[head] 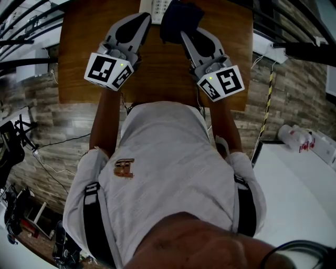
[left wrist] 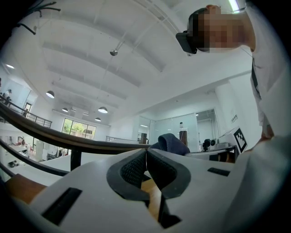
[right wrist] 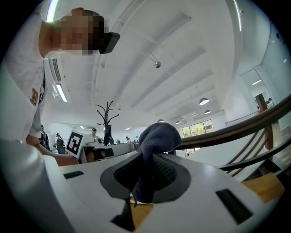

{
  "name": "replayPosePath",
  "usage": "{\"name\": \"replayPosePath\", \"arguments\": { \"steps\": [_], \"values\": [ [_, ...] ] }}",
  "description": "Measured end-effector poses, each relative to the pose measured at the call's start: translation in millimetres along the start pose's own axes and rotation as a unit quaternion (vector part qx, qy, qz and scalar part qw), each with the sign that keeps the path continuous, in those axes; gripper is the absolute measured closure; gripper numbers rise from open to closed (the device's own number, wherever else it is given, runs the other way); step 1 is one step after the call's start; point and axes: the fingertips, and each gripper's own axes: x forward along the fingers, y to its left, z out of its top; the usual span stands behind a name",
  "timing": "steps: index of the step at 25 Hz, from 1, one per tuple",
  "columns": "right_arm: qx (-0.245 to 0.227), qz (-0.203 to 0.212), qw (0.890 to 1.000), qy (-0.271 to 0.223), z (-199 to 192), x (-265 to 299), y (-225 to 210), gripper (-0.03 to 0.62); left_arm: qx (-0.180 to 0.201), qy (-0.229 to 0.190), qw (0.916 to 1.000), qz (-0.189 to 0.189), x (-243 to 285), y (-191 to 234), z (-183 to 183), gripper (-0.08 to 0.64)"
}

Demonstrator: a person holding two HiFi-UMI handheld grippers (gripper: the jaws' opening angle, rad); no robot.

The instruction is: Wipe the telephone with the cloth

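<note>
R tongs (head: 185, 32) pinch cloth (head: 179, 20) just beside telephone (head: 152, 6); L tongs (head: 144, 19) pressed together, empty, near it. Keep grip firm, drag cloth across telephone w/ light pressure.

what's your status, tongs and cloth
Left tongs shut, empty. Right tongs shut on dark blue cloth. Telephone at far edge of wooden table, cloth beside it. Nothing seen in the way.

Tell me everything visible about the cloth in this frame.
The cloth is dark navy, soft and knit-looking, bunched into a rounded wad. The right gripper is shut on it: a fold runs down between the pads, the bulk bulging above the tips. It is held over the far end of the wooden table; other contact is unclear.
</note>
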Motion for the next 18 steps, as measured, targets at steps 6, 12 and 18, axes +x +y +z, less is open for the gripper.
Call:
{"name": "replayPosePath", "arguments": {
  "steps": [6, 12, 18],
  "values": [
    [-0.004, 0.000, 1.000, 0.000, 3.0, -4.0, 2.4, 0.518, -0.005, 0.002, 1.0000, -0.004, 1.6, -4.2, -1.0, 0.540],
    [-0.002, -0.001, 1.000, 0.002, 0.8, -0.9, -0.1, 0.518, -0.008, 0.005, 0.9999, -0.005, 5.1, -0.4, -5.4, 0.540],
    [0.002, -0.002, 1.000, 0.004, -0.6, -3.4, -2.4, 0.518, -0.008, 0.006, 0.9999, -0.004, 6.7, -2.4, -5.2, 0.540]
  ]
}}
